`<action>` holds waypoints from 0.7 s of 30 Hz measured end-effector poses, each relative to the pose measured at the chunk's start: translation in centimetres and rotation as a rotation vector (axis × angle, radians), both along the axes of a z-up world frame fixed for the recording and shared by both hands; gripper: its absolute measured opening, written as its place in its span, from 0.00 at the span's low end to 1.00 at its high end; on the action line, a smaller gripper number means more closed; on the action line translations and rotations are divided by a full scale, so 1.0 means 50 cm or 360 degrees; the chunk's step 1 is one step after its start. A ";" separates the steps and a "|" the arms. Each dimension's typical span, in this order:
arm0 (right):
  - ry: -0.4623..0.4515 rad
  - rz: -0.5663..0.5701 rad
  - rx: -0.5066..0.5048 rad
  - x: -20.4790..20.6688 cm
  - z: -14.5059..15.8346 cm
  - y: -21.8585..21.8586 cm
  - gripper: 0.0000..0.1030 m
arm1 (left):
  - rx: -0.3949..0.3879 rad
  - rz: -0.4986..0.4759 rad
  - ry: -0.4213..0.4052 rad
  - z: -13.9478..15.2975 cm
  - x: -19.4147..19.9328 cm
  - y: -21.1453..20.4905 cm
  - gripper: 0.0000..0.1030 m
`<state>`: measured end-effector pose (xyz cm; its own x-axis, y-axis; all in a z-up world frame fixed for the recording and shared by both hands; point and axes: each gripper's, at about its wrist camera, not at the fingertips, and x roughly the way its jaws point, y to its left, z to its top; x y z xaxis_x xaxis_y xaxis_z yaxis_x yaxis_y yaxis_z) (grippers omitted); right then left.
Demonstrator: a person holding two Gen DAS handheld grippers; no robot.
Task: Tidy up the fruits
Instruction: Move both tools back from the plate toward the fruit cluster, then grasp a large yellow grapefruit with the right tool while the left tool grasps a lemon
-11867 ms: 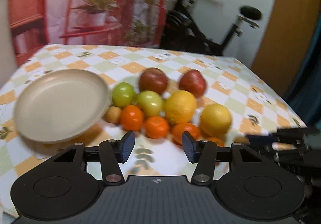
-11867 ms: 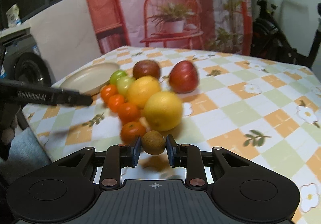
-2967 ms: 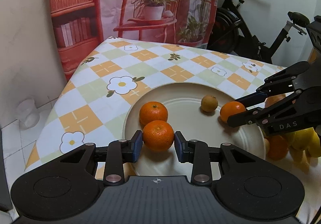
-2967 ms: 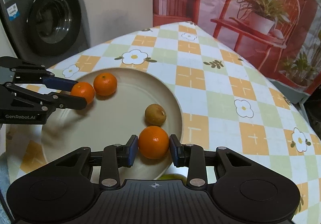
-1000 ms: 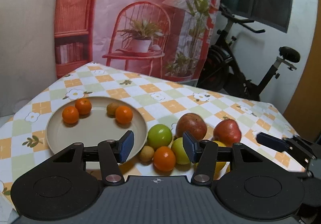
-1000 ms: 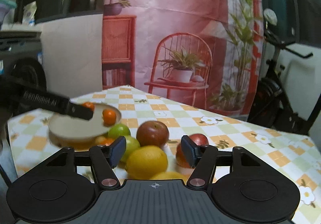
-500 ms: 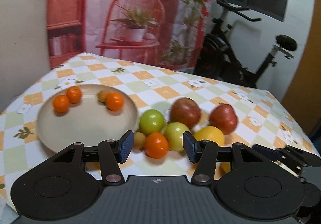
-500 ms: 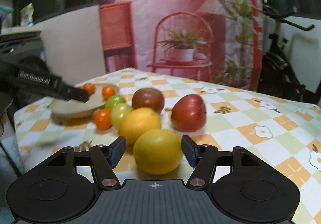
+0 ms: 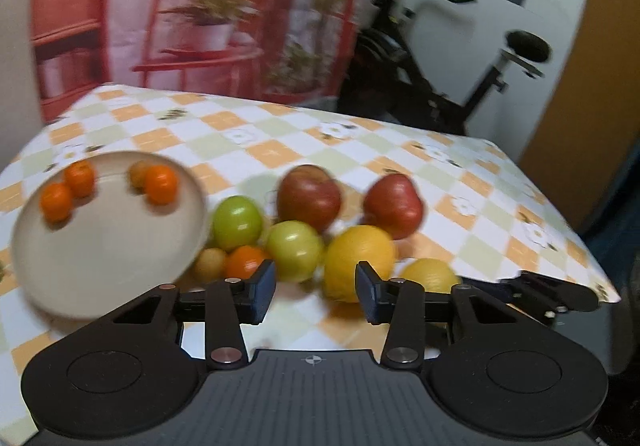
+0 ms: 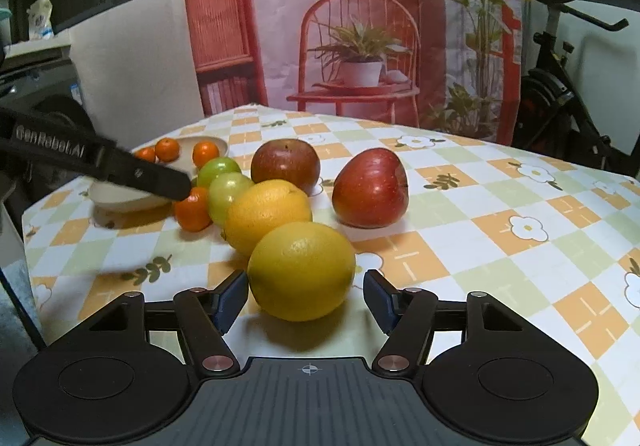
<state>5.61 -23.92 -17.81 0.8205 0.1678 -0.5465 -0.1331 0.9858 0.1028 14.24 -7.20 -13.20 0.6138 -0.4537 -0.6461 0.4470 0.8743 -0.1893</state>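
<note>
A beige plate (image 9: 100, 246) at the left holds three tangerines (image 9: 160, 184) and a small brown fruit (image 9: 138, 173). Beside it on the checked cloth lie a brown fruit (image 9: 210, 262), a tangerine (image 9: 245, 262), two green apples (image 9: 237, 222), two red apples (image 9: 394, 206) and two yellow oranges (image 9: 358, 260). My left gripper (image 9: 316, 288) is open and empty, above the tangerine and green apple. My right gripper (image 10: 306, 300) is open, its fingers on either side of the nearest yellow orange (image 10: 302, 276), not touching it. The plate also shows in the right wrist view (image 10: 120, 196).
The table's right edge (image 9: 560, 214) and near-left edge (image 10: 28, 246) fall off to the floor. An exercise bike (image 9: 440, 86) stands behind the table. The left gripper's arm (image 10: 92, 162) reaches across in front of the plate.
My left gripper has come lower and closer to the loose fruit. My right gripper has moved forward, so the nearest yellow orange now sits between its open fingers.
</note>
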 end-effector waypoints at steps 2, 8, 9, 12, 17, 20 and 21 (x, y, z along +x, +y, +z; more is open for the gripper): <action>0.0016 0.0001 0.0004 0.002 -0.001 -0.002 0.57 | -0.0024 -0.0058 0.0040 0.003 0.015 -0.015 0.44; 0.0056 0.0035 0.0019 0.007 -0.005 -0.004 0.53 | -0.0070 -0.0196 0.0131 0.009 0.046 -0.073 0.41; 0.0059 0.0038 0.0023 0.008 -0.006 -0.005 0.53 | -0.0073 -0.0216 0.0135 0.010 0.046 -0.082 0.41; 0.0065 0.0037 0.0060 0.008 -0.006 -0.012 0.52 | -0.0086 -0.0245 0.0171 0.003 0.040 -0.098 0.41; 0.0071 0.0036 0.0089 0.009 -0.007 -0.017 0.52 | -0.0125 -0.0203 0.0248 -0.017 0.041 -0.094 0.41; 0.0070 0.0034 0.0089 0.010 -0.007 -0.017 0.51 | -0.0144 -0.0216 0.0254 -0.015 0.040 -0.094 0.41; 0.0069 0.0034 0.0086 0.009 -0.007 -0.017 0.51 | -0.0147 -0.0228 0.0255 -0.015 0.038 -0.095 0.41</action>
<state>6.07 -24.75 -18.14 0.7922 0.2150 -0.5711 -0.1480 0.9756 0.1619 16.13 -11.97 -13.94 0.4318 -0.5907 -0.6816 0.5231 0.7796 -0.3442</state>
